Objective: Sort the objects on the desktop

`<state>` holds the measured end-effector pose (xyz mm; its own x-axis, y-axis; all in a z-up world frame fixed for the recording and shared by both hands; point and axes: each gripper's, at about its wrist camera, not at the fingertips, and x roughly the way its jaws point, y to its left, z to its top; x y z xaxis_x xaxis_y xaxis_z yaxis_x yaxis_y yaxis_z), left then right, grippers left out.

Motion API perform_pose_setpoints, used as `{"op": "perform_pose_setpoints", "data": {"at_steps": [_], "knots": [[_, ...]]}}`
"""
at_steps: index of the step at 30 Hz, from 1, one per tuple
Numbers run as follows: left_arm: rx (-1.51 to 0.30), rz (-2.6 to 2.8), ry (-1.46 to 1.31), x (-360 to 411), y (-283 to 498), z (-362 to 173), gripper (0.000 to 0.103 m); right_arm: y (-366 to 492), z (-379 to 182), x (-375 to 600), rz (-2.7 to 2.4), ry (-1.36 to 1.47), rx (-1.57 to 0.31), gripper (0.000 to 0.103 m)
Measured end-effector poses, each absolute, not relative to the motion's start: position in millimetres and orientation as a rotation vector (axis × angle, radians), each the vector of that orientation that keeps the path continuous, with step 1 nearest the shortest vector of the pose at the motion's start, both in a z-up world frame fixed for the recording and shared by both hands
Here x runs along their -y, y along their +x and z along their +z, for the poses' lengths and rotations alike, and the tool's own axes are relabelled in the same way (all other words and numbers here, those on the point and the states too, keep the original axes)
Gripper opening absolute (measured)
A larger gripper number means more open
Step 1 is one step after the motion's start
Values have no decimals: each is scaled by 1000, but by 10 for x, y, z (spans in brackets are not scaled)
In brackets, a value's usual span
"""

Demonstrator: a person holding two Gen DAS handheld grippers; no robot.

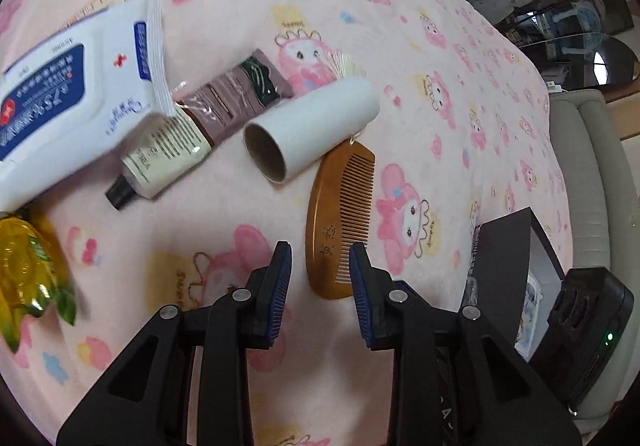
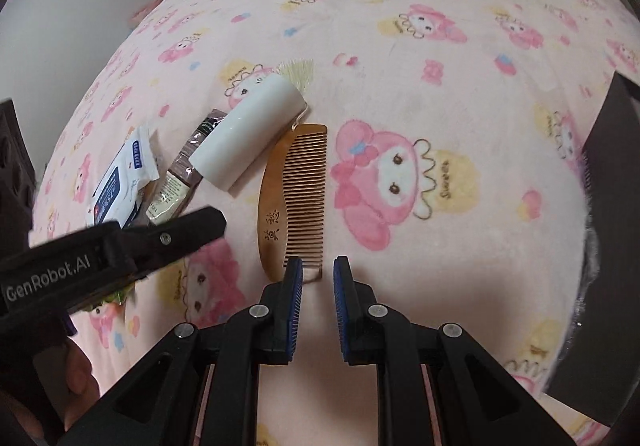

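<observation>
- Both tools, left tool (image 1: 320, 258) and right tool (image 2: 317, 266), hang narrow and empty over the wooden comb (image 2: 294, 201), likely picking it first.
- The white roll (image 1: 310, 127) rests on the comb's cord.

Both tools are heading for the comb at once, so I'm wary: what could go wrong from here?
Both the left tool and the right tool hover empty over the wooden comb, so they might collide. The comb's cord runs under the white roll; lifting the comb may drag or roll it. The comb lies flat on the soft pink blanket, so the fingers could snag the fabric.
</observation>
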<state>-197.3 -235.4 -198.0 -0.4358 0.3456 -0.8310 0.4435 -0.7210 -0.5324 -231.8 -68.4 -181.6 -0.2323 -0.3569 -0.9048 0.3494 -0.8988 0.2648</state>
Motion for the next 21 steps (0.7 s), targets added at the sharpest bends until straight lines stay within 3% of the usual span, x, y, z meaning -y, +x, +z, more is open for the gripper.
{"op": "perform_pose_setpoints", "data": {"at_steps": [11,17,21], "knots": [[-1265,-2262,1711,2301,-2032,-2253,29,-2386,-2077,760,-2122,1606,30,14],[-1208,-2239,1756,2239,-2019,-2317,20,-2244,-1985,757,-2117,1541,-12,10],[-1170,-2283,1825,2071,-2005,-2240,21,-2158,-1849,623,-2150,1495,-24,10]]}}
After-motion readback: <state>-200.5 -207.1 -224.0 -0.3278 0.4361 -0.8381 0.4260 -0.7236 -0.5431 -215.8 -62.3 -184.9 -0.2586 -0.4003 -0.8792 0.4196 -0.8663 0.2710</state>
